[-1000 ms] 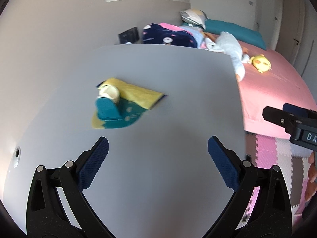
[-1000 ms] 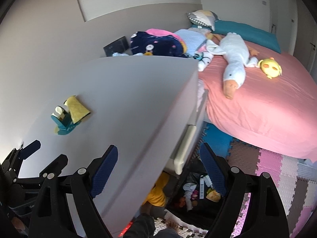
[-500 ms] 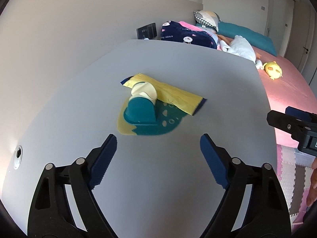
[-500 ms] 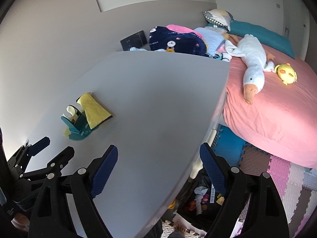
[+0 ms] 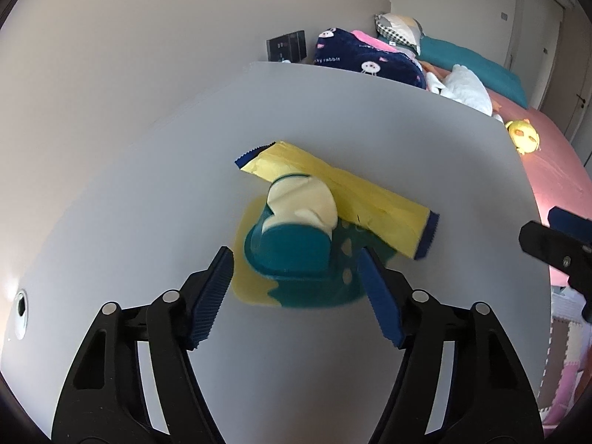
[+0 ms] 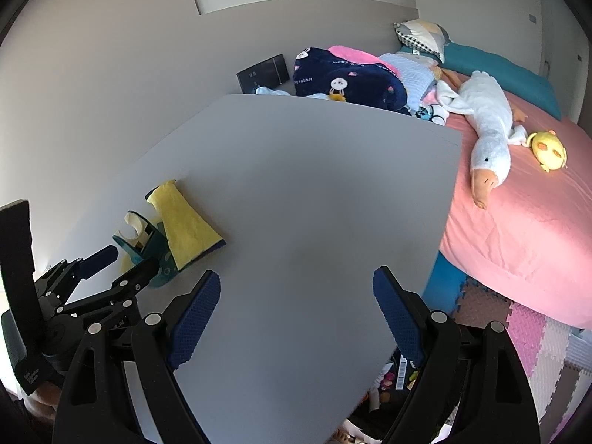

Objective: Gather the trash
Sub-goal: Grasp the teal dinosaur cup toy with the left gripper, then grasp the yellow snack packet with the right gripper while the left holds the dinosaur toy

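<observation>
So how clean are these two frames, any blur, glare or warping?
Left wrist: the wrapper is slightly motion-smeared, the fingers sharp. Right wrist: sharp, the tabletop evenly lit without glare. Both bow straight edges with dark fisheye corners.

On the grey worktop [image 6: 333, 222] there is one yellow wrapper [image 5: 344, 192] and one teal and yellow card package [image 5: 292, 255]. Two tools are in view, the left tool [image 5: 296, 277] and the right tool [image 6: 296, 307]. On the pink bed [image 6: 518, 240] lie one white goose toy [image 6: 488, 129], one small yellow plush [image 6: 549, 150] and one checked pillow [image 6: 421, 35].
</observation>
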`<state>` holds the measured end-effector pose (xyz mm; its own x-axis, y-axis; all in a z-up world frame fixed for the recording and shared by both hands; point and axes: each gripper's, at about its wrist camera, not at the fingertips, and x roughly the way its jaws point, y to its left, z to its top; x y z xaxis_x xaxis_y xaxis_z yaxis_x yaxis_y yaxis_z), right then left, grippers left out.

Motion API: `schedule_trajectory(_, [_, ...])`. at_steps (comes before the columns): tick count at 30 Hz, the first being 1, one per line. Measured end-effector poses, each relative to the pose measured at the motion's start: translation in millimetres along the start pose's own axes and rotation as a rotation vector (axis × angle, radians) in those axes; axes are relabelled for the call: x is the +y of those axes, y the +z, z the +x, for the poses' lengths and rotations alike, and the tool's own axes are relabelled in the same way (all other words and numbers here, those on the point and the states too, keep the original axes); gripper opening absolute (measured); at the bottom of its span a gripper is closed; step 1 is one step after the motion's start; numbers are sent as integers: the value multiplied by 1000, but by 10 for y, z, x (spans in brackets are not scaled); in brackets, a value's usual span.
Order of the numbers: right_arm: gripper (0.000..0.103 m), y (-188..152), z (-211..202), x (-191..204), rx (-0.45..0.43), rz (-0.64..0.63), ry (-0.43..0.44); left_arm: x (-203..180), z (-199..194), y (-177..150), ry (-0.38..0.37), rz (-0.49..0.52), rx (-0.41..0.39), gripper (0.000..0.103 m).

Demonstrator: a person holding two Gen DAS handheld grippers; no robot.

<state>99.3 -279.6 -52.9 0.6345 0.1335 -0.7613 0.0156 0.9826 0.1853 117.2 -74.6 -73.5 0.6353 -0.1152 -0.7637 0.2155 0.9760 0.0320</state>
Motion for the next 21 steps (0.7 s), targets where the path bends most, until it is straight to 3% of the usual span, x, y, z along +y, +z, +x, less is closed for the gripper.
schedule_trajectory(3, [85, 38, 45, 32, 2, -8, -1, 32, 69, 71, -5, -1, 5, 63])
schedule_trajectory(8, [85, 81, 106, 84, 6, -18, 1, 59, 165, 129, -18, 6, 29, 49])
schedule_trajectory(14, [85, 118, 184, 195, 12, -37, 11, 98, 213, 181, -36, 15, 27, 47])
schedule_trajectory(21, [85, 139, 273, 392, 25, -61, 28, 273, 115, 180, 13, 2, 1, 47])
